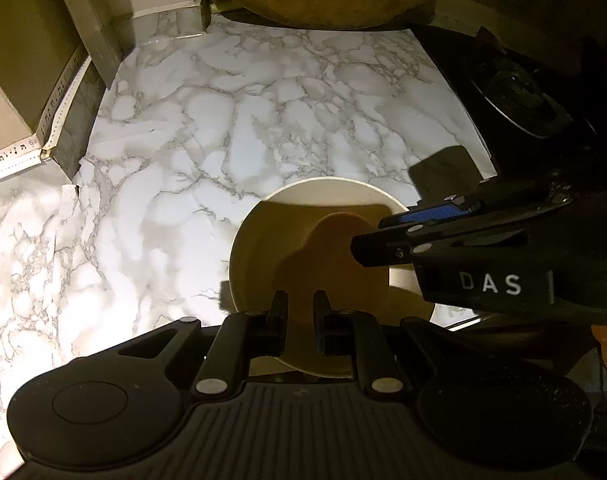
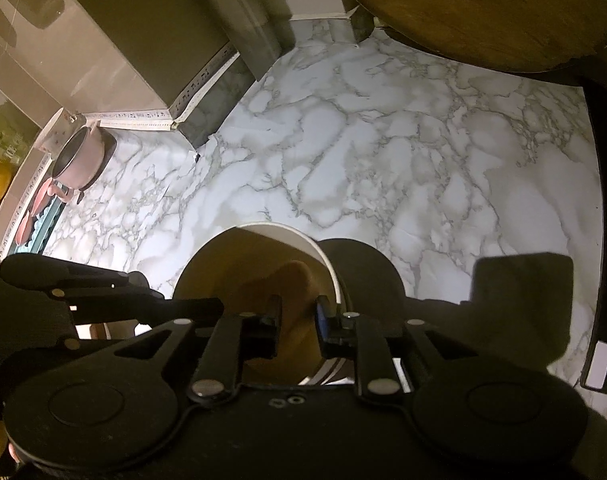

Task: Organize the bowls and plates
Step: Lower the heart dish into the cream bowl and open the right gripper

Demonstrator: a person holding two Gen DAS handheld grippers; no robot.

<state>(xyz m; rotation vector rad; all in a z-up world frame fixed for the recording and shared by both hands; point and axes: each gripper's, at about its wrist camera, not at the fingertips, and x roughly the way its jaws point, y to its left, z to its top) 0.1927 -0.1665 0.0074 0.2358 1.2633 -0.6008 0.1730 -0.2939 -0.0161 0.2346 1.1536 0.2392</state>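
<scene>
Your left hand-held gripper (image 1: 300, 312) points steeply down, its two black fingers nearly together and clenched on the near rim of the bowl (image 1: 263, 236). Your right hand-held gripper (image 2: 299, 314) comes at the same bowl (image 2: 231, 256) from the other side. Its matte black fingers straddle the rim, one inside and one outside, with a small gap showing; whether the pads press on the wall you cannot tell from here. In the left view that gripper (image 1: 367, 252) reaches over the bowl's right edge, blue pad uppermost, white letters on its body.

The bowl is round and smooth, with a thin white rim and a pale glazed inside, much of it darkened by the grippers' shadows (the flat bottom reads tan). It sits low over the worktop (image 1: 223, 128), near the front edge, between your two grippers.

The worktop is glossy white marble pattern with grey veining, brightly lit in the middle. At its far side hangs the curved edge of a round wooden board (image 2: 483, 12), brown and grainy. A black stove burner (image 1: 519, 96) borders the worktop on the right in the left view. At the left, a beige tiled wall (image 2: 103, 40) steps out, trimmed with a perforated white strip. Far left in the right view stands a pink pot (image 2: 79, 156) with a dark inside, tilted by the lens.
</scene>
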